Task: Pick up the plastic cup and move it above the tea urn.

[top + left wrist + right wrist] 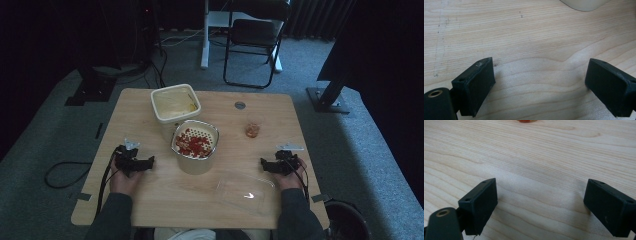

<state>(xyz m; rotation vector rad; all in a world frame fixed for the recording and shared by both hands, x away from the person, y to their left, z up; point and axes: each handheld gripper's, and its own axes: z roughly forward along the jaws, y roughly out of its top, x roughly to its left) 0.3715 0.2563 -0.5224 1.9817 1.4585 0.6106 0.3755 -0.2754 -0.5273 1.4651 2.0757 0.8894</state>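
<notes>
Start pose: left gripper and right gripper rest wide, empty, on pale wooden tabletop. Next: likely reach for cream tub of red pieces.

Table: light wood, seen on grey carpet.
Back tub: cream, square, set near the far edge.
Front tub: set just in front of the back tub; a holed tray with red bits is held on top.
Small glass: something orange-red is seen inside, right of the tubs.
Clear lid: laid flat near the front edge.
Round grey disc: seen near the far edge.
</notes>
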